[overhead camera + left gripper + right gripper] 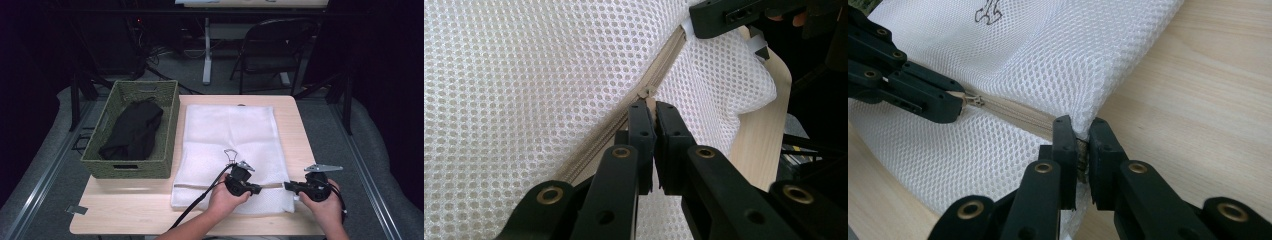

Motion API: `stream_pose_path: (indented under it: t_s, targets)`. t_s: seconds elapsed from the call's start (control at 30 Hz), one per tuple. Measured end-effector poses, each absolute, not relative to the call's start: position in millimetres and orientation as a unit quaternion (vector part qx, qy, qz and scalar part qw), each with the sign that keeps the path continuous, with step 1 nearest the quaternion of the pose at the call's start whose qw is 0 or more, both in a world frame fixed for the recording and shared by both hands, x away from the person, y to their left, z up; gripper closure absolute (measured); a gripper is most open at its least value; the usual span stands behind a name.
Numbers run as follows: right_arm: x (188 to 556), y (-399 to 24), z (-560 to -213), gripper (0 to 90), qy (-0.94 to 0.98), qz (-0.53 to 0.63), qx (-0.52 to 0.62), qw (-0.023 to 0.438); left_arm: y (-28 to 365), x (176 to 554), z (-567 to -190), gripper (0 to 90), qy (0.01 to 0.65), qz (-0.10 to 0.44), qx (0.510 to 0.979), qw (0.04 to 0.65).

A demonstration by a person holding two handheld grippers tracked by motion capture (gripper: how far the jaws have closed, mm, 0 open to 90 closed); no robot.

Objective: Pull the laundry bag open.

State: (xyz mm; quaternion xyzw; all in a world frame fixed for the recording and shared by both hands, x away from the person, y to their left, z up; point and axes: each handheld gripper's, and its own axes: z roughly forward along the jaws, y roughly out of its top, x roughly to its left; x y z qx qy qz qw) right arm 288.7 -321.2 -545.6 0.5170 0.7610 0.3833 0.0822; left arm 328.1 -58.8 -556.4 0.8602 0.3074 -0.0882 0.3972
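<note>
Green woven basket (167, 107) holds black cloth (132, 131), beside white mesh bag (235, 130).

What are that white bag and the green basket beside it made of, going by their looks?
The white bag looks like a synthetic mesh fabric: small round holes all over, soft folds, matte, with a beige zipper sewn in. The green basket looks woven, perhaps from paper cord or grass; its walls show a tight plaited texture, dull olive. The exact fibre is unclear.
</note>
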Motion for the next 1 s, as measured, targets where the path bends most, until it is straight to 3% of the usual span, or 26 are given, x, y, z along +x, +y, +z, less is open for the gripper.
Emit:
stream_pose_path:
  t_s: [1.0]
  targets:
    - [288.9, -322.8, -547.6, 83.8, 0.771, 0.355, 0.517, 0.107, 39.3, 324.3, -553.9, 87.2, 0.357, -0.049, 0.856, 0.372]
